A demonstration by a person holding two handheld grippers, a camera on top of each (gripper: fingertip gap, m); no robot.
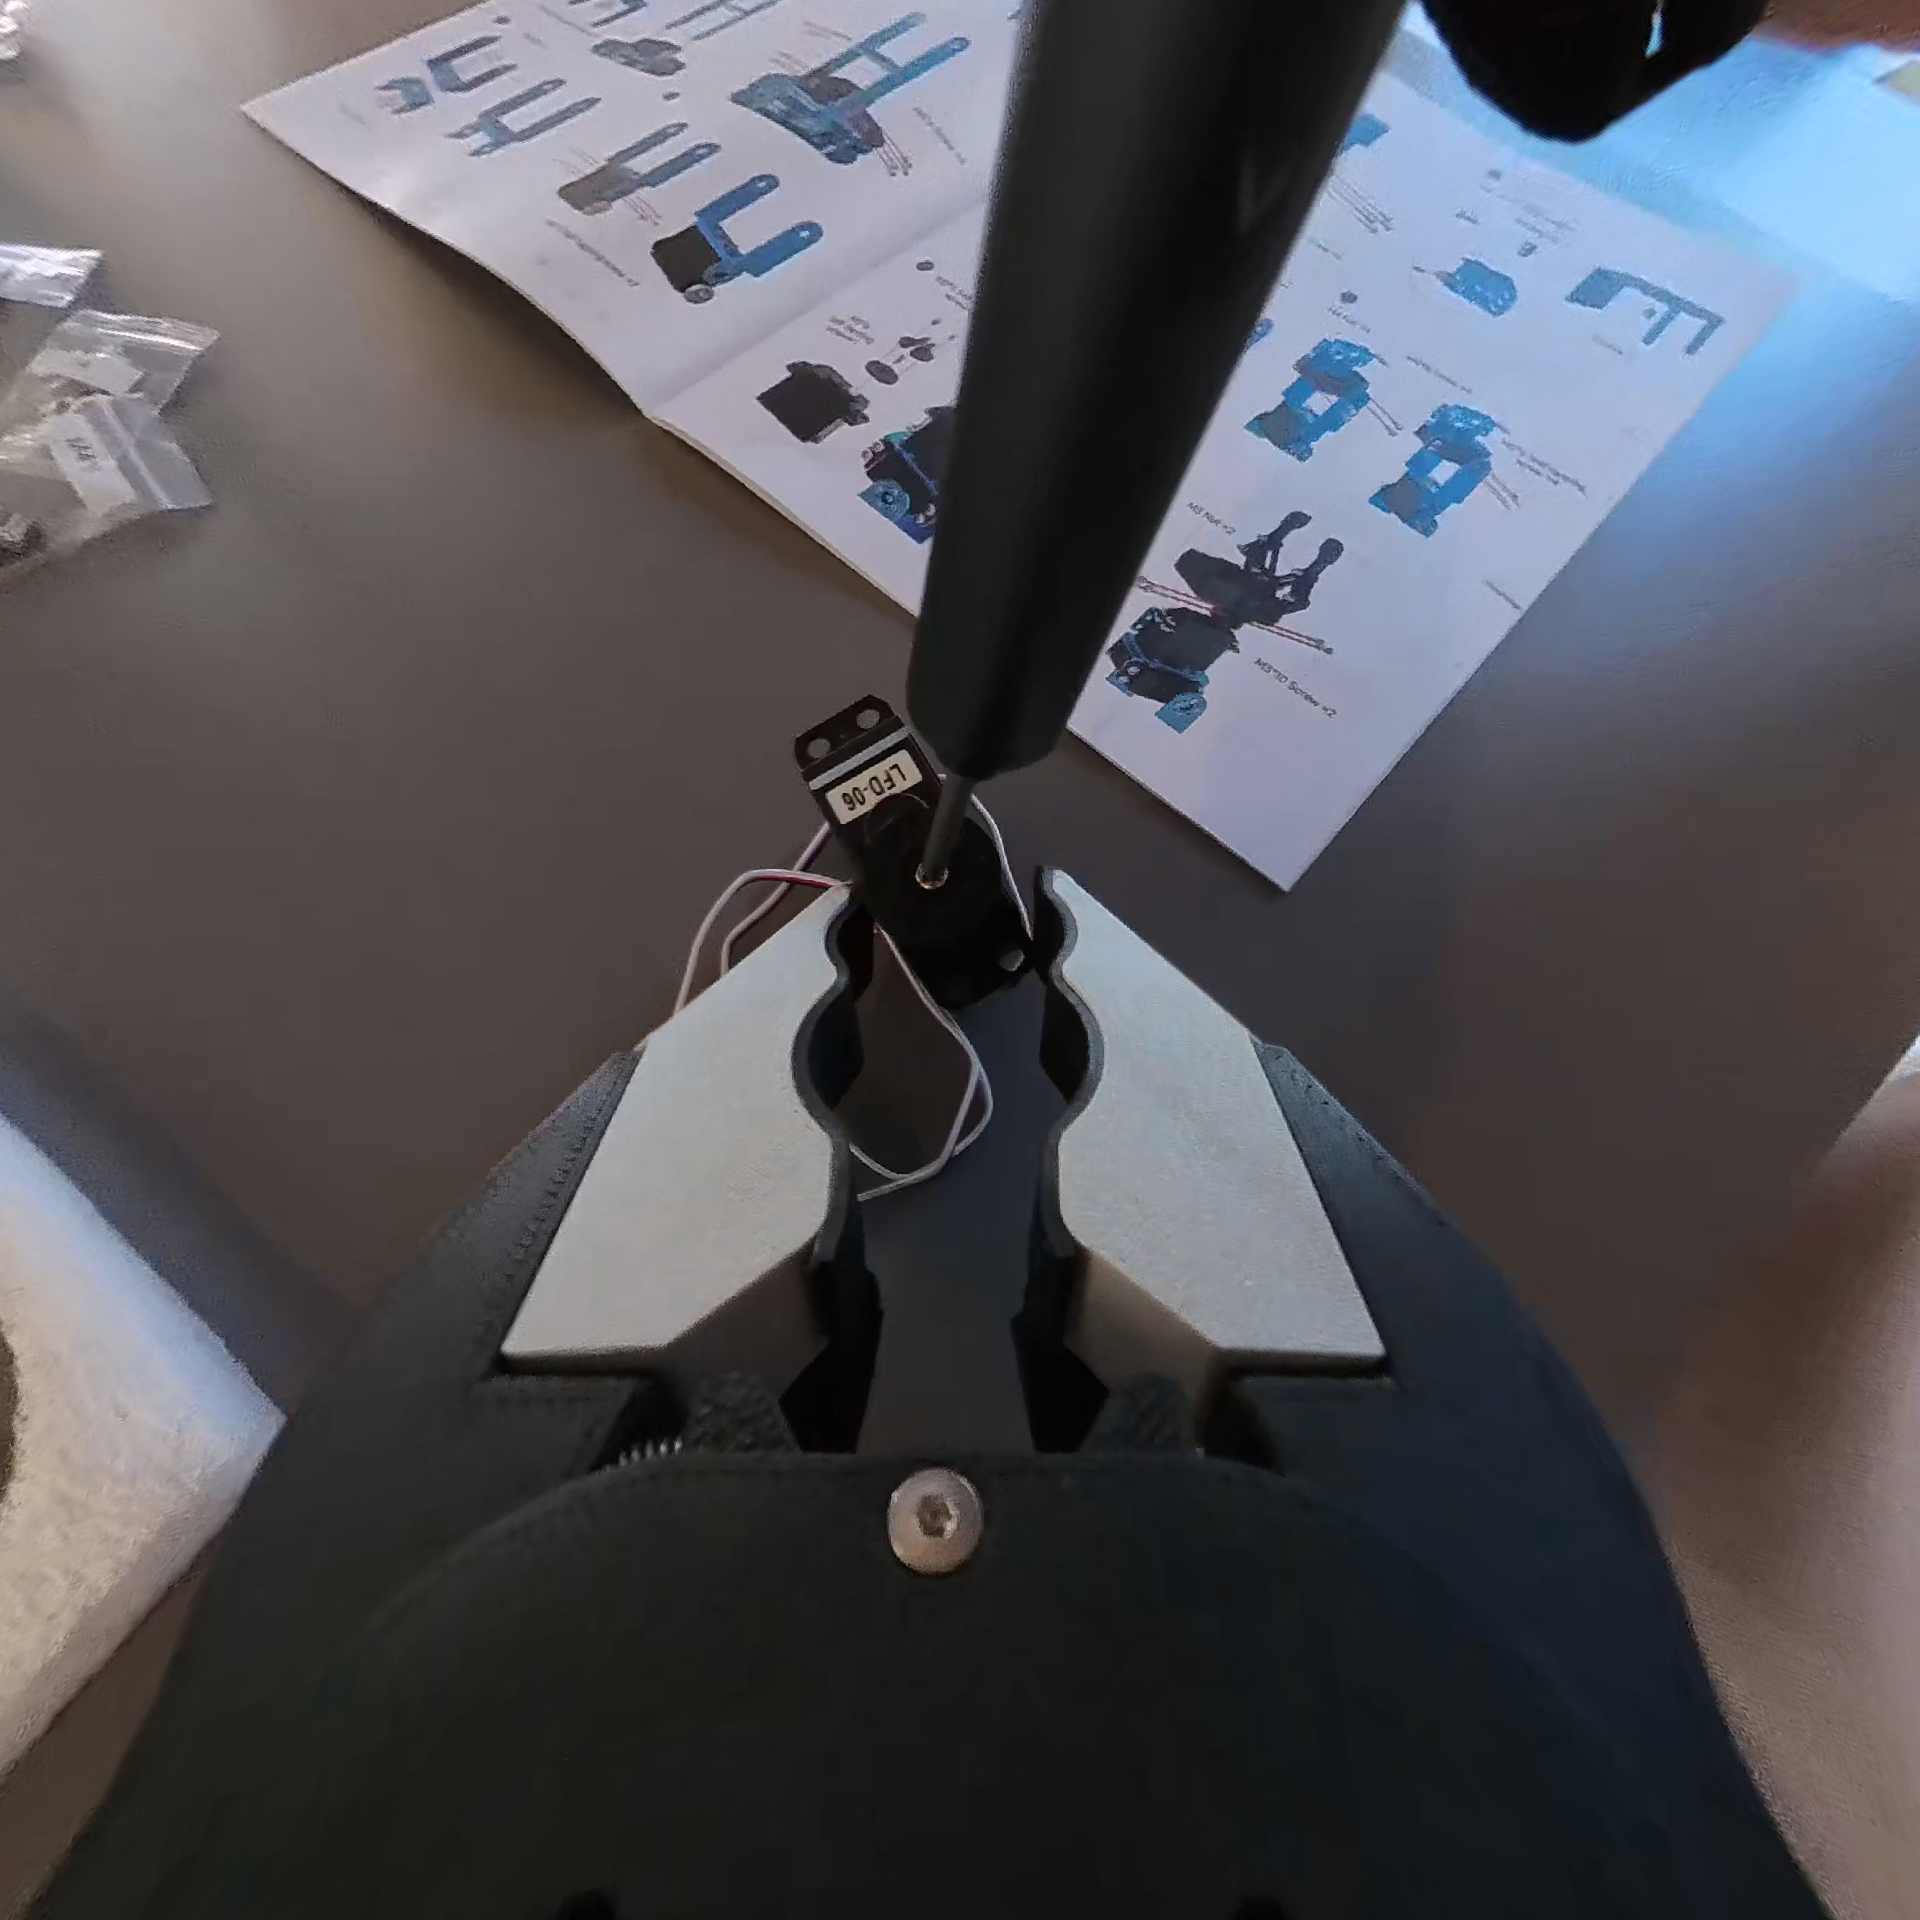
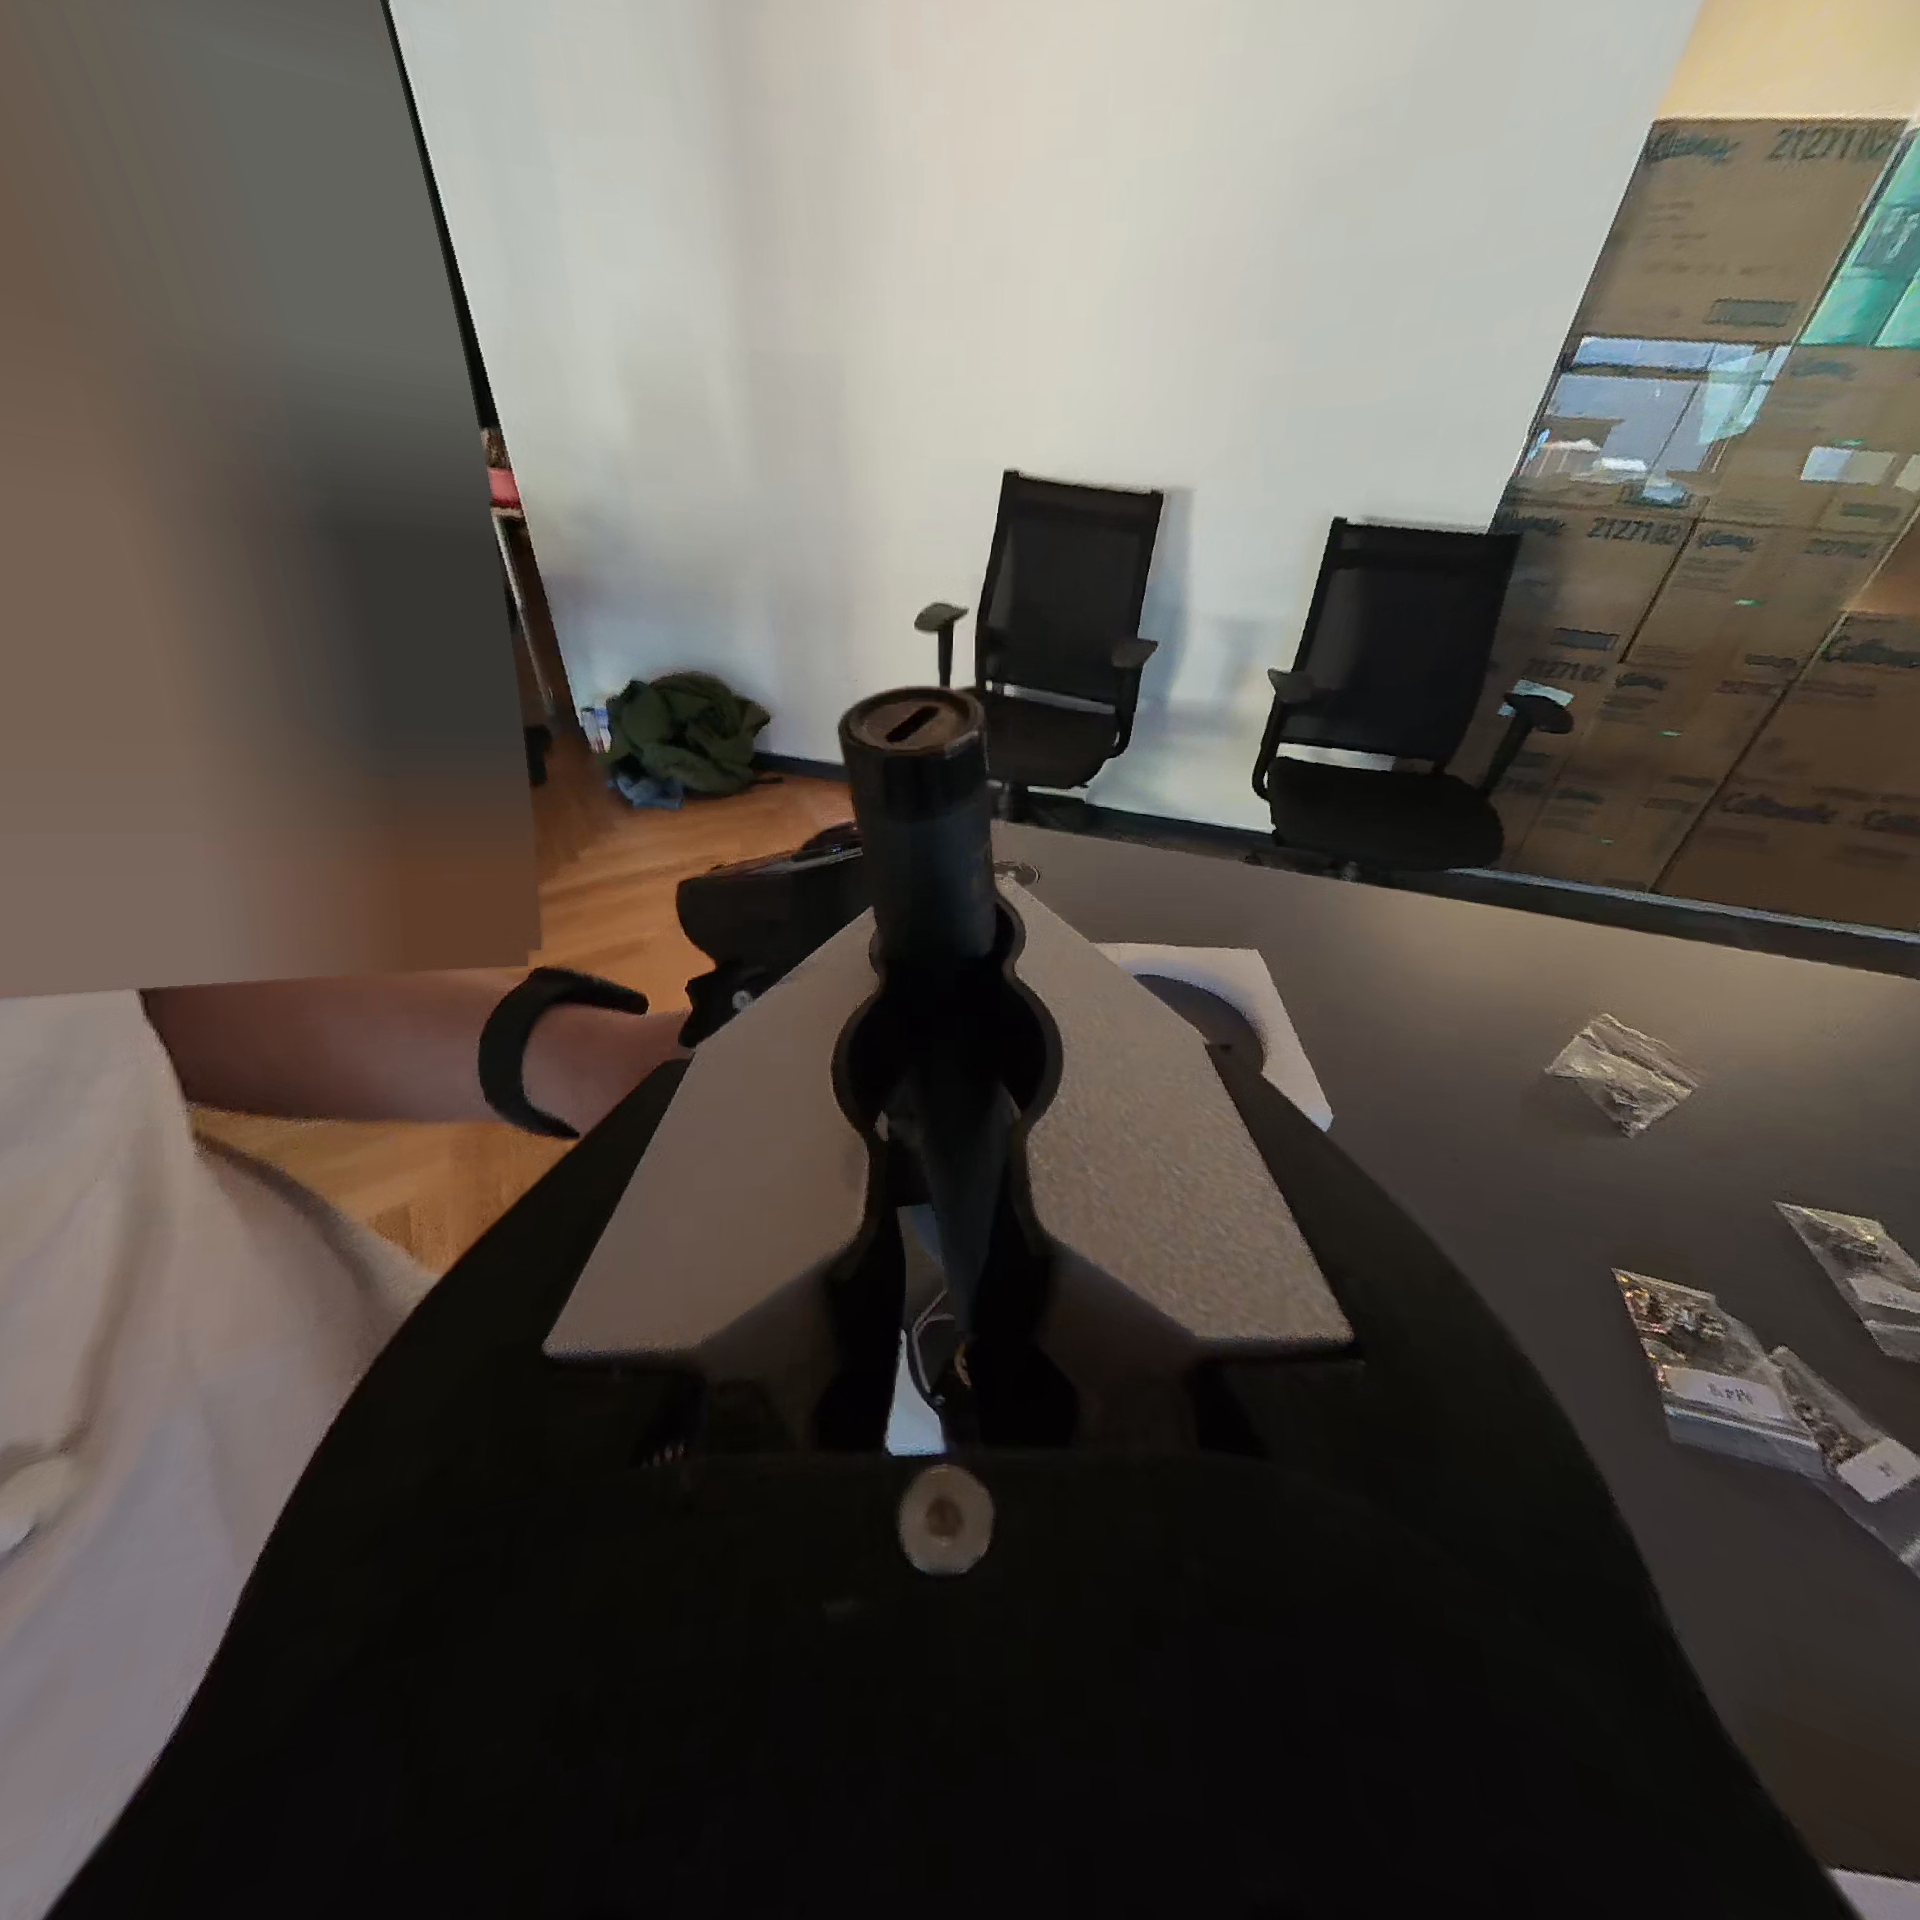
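Dark grey tabletop (image 1: 416, 727) fills the left wrist view, with an open instruction sheet (image 1: 1455, 436) lying beyond a small black servo motor (image 1: 914, 862) and clear bags of small parts (image 1: 94, 416) well off to the motor's left. The left gripper (image 1: 940, 925) has its fingers (image 1: 727, 1122) a little apart, their tips pressed against the near end of the motor, whose thin white wires (image 1: 935, 1101) loop back between them. A black screwdriver (image 1: 1122, 364) comes down from above, its thin tip seated in the motor's round top. The right wrist view alone shows the room: white wall, two black office chairs (image 2: 1070, 623), stacked cardboard boxes (image 2: 1714, 520) and wood floor. There the right gripper (image 2: 940, 935) is clamped around the screwdriver's (image 2: 925, 831) handle, its capped end sticking out past the tips. Below the fingers the shaft and the motor are dark and hard to make out. A person's wrist with a black band (image 2: 540, 1049) shows left of the gripper.
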